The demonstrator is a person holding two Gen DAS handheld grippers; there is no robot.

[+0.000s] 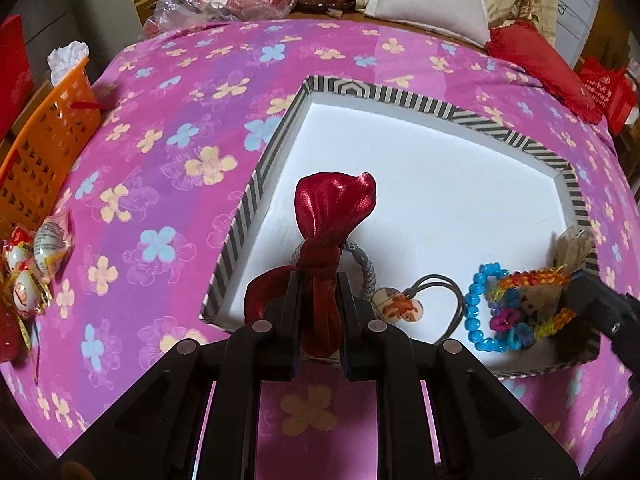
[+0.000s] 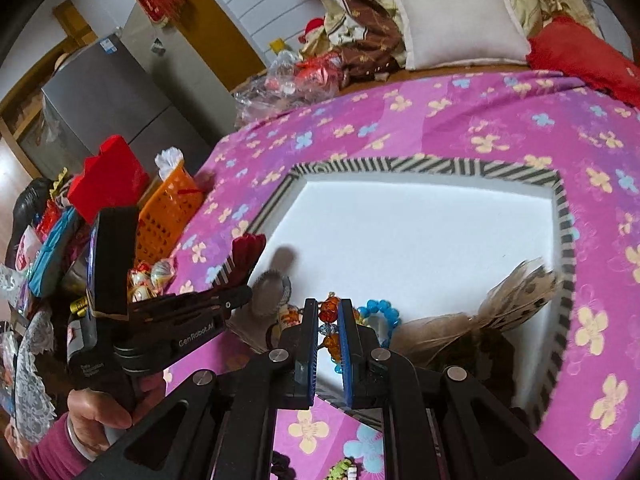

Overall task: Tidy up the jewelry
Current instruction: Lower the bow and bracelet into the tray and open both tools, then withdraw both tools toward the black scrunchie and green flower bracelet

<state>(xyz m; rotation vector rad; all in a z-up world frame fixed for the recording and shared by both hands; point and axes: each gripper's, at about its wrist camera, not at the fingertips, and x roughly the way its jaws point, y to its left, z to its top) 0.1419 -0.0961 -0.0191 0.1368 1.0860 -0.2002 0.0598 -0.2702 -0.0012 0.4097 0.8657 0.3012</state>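
Left hand-held gripper (image 1: 319,280) pinching a red satin bow hair tie (image 1: 330,232) over the striped tray (image 1: 256,184), right hand-held gripper (image 2: 328,306) clamped on an orange bead bracelet (image 2: 330,322) above the tray's near edge, pink floral cloth (image 1: 160,128) beneath.

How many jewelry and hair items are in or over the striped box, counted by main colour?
Red: 1, the red satin hair tie, held by the left gripper
Blue: 1, the blue bead bracelet
Orange and mixed colours: 1, the multicolour bracelet, held by the right gripper
Grey: 1, the grey hair elastic with a charm
Beige: 1, the beige bow
Total: 5
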